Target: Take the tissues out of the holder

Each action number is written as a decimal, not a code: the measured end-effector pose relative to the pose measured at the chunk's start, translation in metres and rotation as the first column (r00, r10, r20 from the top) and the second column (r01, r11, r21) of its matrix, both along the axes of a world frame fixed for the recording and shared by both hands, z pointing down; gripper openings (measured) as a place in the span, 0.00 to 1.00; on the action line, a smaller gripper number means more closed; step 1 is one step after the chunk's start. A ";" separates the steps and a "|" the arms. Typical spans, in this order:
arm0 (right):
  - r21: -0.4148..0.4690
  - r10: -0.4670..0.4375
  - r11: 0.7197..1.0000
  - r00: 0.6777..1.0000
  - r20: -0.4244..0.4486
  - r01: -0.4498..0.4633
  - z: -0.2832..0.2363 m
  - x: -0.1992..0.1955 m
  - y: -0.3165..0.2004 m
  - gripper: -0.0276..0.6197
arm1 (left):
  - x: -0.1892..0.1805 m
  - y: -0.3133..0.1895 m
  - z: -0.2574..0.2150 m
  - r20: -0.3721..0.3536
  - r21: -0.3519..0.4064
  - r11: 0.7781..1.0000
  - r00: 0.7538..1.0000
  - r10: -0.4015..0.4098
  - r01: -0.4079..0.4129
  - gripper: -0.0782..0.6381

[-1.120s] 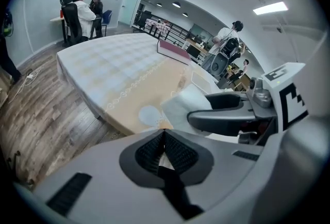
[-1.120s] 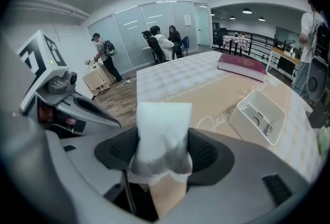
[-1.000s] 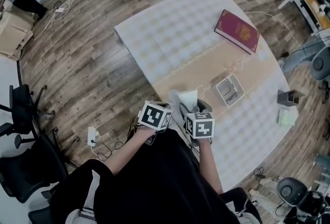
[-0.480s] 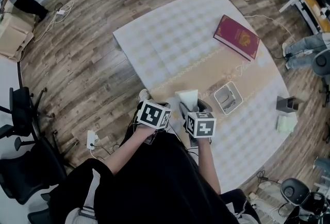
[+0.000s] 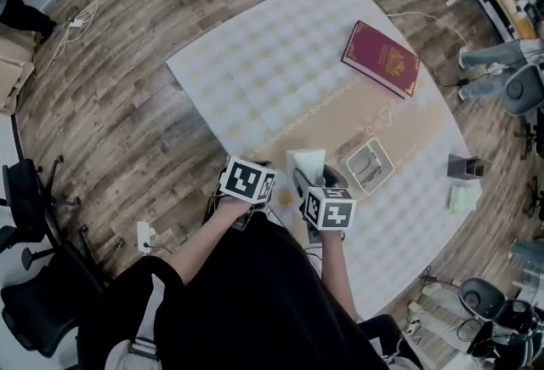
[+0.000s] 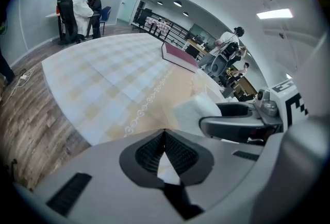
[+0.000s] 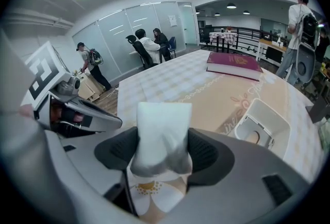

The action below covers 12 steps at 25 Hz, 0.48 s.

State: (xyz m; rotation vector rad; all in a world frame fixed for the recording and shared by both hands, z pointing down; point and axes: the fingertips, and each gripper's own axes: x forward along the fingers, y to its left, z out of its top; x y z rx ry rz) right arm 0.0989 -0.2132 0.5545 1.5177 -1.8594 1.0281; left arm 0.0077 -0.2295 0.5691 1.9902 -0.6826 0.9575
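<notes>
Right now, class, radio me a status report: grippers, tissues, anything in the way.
Left gripper shut, empty. Right gripper shut on tissues, out of the holder. Holder empty. Nothing in the way.

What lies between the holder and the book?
Nothing: only bare tablecloth runs from the holder to the book, as the head view shows; the right gripper view agrees.

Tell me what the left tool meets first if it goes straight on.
The left tool probably meets the pale checked tablecloth first; the white tissue pack held in the right tool sits right of that line. Depth is unclear.
</notes>
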 end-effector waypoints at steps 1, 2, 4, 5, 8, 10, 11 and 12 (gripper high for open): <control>-0.004 0.008 1.000 1.000 -0.004 -0.008 -0.001 -0.001 -0.005 0.53 | -0.001 -0.006 0.000 -0.001 -0.004 1.000 1.000 0.008 -0.008 0.11; -0.008 0.016 1.000 1.000 -0.006 -0.016 -0.001 -0.001 -0.010 0.53 | -0.002 -0.012 0.001 -0.001 -0.007 1.000 1.000 0.014 -0.014 0.11; -0.013 0.030 0.999 0.999 -0.009 -0.030 -0.001 -0.002 -0.020 0.53 | -0.003 -0.022 0.003 0.000 -0.013 1.000 1.000 0.026 -0.026 0.11; -0.015 0.037 0.999 0.999 -0.010 -0.037 -0.001 -0.003 -0.025 0.53 | -0.003 -0.027 0.003 -0.001 -0.017 0.999 0.999 0.033 -0.033 0.11; -0.018 0.051 0.999 0.999 -0.014 -0.051 -0.001 -0.005 -0.041 0.53 | -0.003 -0.039 0.004 -0.002 -0.020 0.998 0.998 0.060 -0.060 0.11; -0.020 0.057 0.998 0.998 -0.021 -0.057 -0.001 -0.006 -0.051 0.53 | -0.003 -0.048 0.004 -0.002 -0.019 0.997 0.997 0.076 -0.076 0.11; -0.020 0.060 0.998 0.998 -0.024 -0.061 -0.001 -0.006 -0.056 0.53 | -0.003 -0.052 0.004 -0.002 -0.018 0.996 0.997 0.083 -0.083 0.11; -0.020 0.064 0.998 0.998 -0.024 -0.065 -0.001 -0.006 -0.061 0.53 | -0.003 -0.056 0.005 0.000 -0.017 0.996 0.996 0.088 -0.088 0.11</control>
